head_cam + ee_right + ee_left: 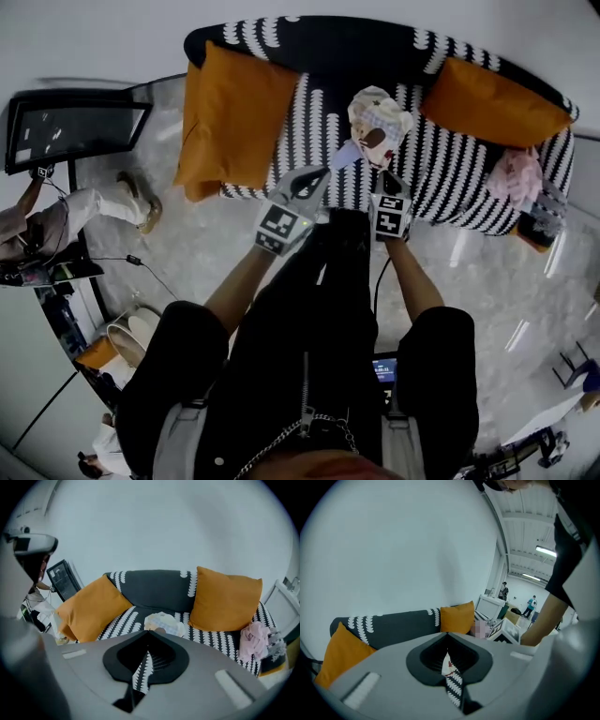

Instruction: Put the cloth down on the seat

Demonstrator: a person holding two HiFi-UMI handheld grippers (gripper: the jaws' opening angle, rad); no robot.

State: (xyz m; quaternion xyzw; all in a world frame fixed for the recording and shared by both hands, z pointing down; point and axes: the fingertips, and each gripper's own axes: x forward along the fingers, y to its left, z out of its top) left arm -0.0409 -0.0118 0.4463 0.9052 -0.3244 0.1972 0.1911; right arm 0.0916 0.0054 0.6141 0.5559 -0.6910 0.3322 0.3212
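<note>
The cloth (378, 120), pale with a faint print and a brown patch, lies bunched on the black-and-white patterned sofa seat (448, 173). It is in the middle, between two cushions. In the right gripper view the cloth (164, 622) rests on the seat just beyond the jaw tips, apart from them. My right gripper (386, 178) (147, 631) hovers over the seat's front edge, shut with nothing in it. To its left, my left gripper (322, 172) (446, 634) is also shut and empty, raised in front of the sofa.
An orange cushion (234, 117) leans at the sofa's left end and another (492, 101) at the right. A pink bundle (517, 175) lies at the right end of the seat. A seated person (56, 220) and a dark screen (75, 127) are at far left.
</note>
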